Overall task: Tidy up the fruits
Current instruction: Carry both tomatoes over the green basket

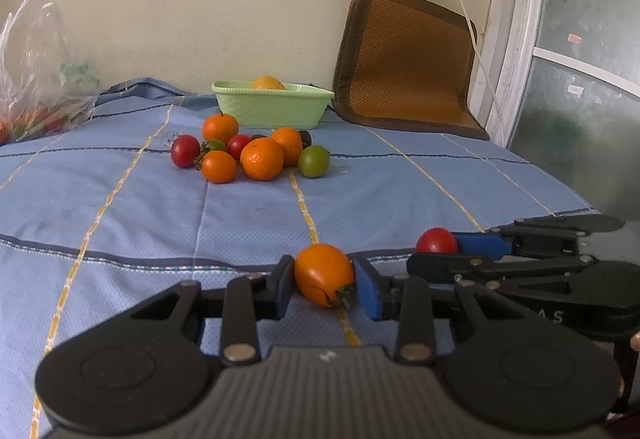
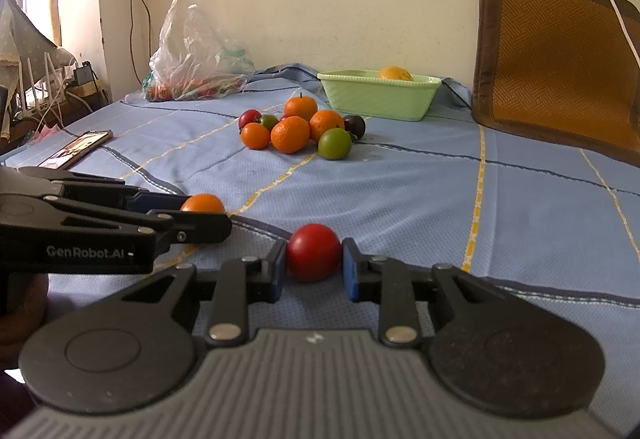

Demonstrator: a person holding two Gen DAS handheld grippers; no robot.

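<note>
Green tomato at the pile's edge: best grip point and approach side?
Grip the green tomato across its round middle, coming from the near, open side. It sits at the near right corner of the pile, an orange touching behind it and bare blue cloth in front, so the pads find room there.

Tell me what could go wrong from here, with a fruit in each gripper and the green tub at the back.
1. The left gripper clamps a soft-looking orange tomato; it could split under pressure.
2. The right gripper pinches a round red tomato at its sides; it might slip out.
3. The fruit pile lies before the green tub; a low carry may scatter it.
</note>
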